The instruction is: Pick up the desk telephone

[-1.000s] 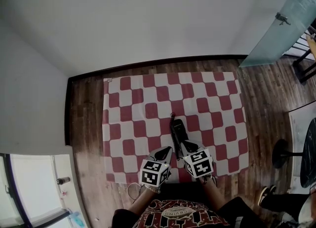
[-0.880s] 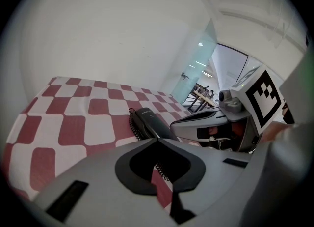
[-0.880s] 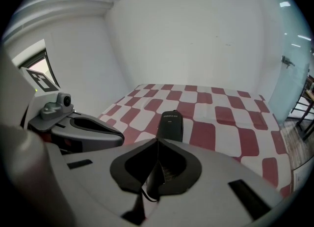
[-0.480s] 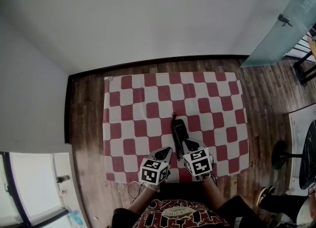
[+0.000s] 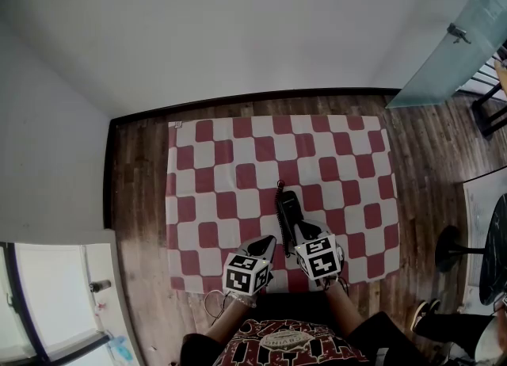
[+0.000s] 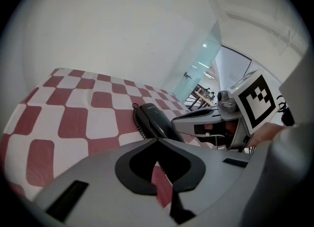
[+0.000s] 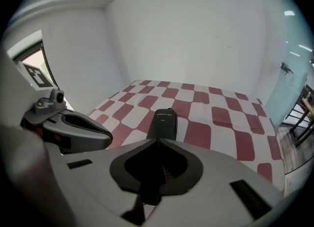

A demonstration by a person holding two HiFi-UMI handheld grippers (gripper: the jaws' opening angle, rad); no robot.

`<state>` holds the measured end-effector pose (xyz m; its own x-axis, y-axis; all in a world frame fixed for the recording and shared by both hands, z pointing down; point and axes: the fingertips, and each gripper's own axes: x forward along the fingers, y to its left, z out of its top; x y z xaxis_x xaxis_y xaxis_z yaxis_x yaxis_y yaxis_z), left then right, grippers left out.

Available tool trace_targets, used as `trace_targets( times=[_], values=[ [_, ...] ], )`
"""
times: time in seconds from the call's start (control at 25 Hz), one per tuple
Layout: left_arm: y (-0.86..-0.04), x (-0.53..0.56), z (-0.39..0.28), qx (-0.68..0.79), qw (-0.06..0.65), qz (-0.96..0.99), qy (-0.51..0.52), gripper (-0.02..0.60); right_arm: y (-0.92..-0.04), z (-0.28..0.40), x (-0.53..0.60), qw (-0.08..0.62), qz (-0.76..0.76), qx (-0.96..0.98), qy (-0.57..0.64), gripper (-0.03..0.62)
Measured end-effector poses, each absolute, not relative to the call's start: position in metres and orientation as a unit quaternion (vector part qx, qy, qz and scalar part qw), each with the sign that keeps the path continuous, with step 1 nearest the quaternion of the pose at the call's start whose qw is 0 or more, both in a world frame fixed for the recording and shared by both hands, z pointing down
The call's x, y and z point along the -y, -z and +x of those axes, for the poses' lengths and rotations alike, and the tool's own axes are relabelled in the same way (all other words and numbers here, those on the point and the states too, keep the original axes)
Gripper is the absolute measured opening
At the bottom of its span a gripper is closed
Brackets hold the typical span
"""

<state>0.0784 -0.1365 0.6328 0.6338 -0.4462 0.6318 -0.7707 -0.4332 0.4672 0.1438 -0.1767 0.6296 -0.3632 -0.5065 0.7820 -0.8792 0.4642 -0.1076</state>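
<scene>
The black desk telephone [image 5: 287, 207] lies on a red-and-white checked cloth [image 5: 222, 182] spread over a wooden floor [image 5: 133, 198]. In the head view it sits in the cloth's near half, pointing lengthwise away from the person.

The left gripper [image 5: 268, 240] hangs just left of the telephone's near end and the right gripper [image 5: 300, 232] sits over that end. This view hides both pairs of jaws under the marker cubes.

The left gripper view shows its jaws closed tip to tip with nothing between them; only red cloth shows through the gap behind the tips. It also shows the coiled cord [image 6: 139, 123] running along the telephone's left side, which is only a thin dark line from above.

The right gripper view shows those jaws also shut, tips meeting just above the telephone's near end. The dark body runs on under them, and whether they touch it cannot be told.
</scene>
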Motion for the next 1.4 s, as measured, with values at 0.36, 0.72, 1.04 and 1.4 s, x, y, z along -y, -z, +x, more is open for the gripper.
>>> trace_targets(
  times=[0.36,0.72,1.04,1.4],
  values=[
    [-0.635,0.135,0.078,0.369,0.386,0.819,-0.210,0.005,-0.631,0.141,0.179,0.354,0.442,0.781,-0.263,0.100],
    [-0.638,0.133,0.075,0.372,0.390,0.816,-0.210,0.005,-0.637,0.140,0.182,0.359,0.444,0.776,-0.268,0.170],
    [-0.641,0.133,0.073,0.374,0.395,0.813,-0.210,0.005,-0.641,0.142,0.184,0.355,0.447,0.770,-0.285,0.210],
    [-0.643,0.133,0.071,0.373,0.400,0.811,-0.207,0.005,-0.647,0.139,0.188,0.344,0.429,0.775,-0.311,0.243]
  ],
)
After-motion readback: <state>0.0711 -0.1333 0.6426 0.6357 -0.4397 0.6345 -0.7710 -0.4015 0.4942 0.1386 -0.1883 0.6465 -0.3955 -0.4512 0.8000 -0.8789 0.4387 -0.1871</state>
